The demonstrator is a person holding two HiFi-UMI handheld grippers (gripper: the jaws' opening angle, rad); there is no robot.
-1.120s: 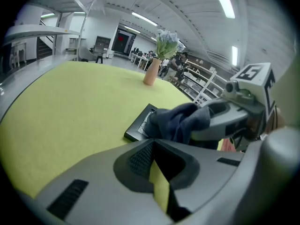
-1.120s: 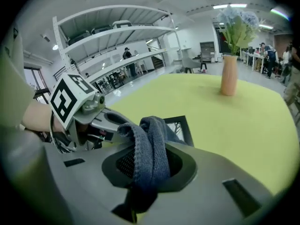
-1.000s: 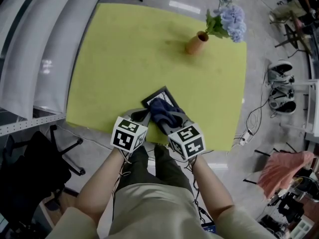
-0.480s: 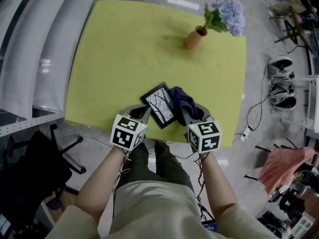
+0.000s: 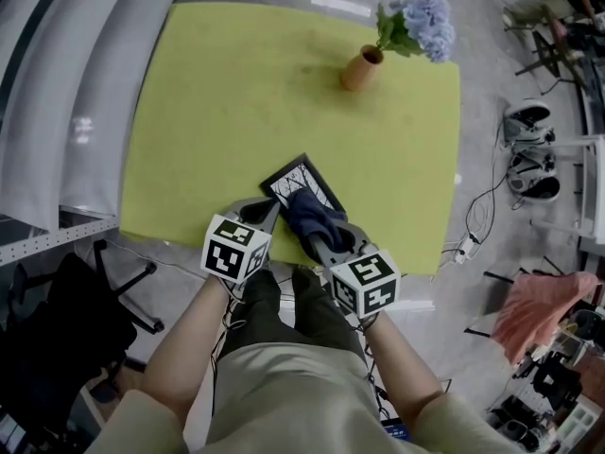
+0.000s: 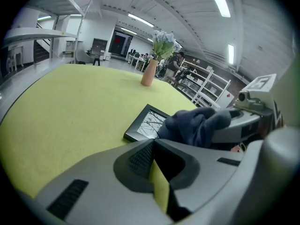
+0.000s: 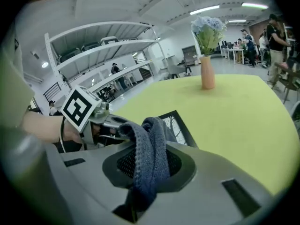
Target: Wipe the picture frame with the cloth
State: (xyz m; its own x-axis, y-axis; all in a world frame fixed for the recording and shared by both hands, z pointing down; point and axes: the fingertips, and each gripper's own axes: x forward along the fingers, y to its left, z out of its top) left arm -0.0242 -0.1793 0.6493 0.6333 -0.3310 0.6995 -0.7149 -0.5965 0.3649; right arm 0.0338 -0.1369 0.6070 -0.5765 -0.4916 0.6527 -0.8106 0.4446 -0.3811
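A black picture frame (image 5: 299,180) lies flat near the front edge of the yellow-green table (image 5: 217,112). A dark blue cloth (image 5: 315,216) rests on the frame's near right part, and my right gripper (image 5: 319,233) is shut on it. In the right gripper view the cloth (image 7: 150,149) bulges between the jaws, with the frame (image 7: 180,125) just beyond. My left gripper (image 5: 267,212) is shut, with its tips at the frame's near left edge. In the left gripper view the frame (image 6: 146,123) lies past the closed tips, and its near edge is hidden behind them. The cloth (image 6: 197,125) is at the right.
A tan vase (image 5: 361,67) with pale blue flowers (image 5: 421,26) stands at the table's far right. On the floor are a black chair (image 5: 66,310) at the left, shoes (image 5: 529,149) and cables at the right, and a pink fabric (image 5: 539,315).
The right gripper swept the cloth off to the right of the frame, then came back left onto it. The left gripper has stayed at the frame's near left edge.
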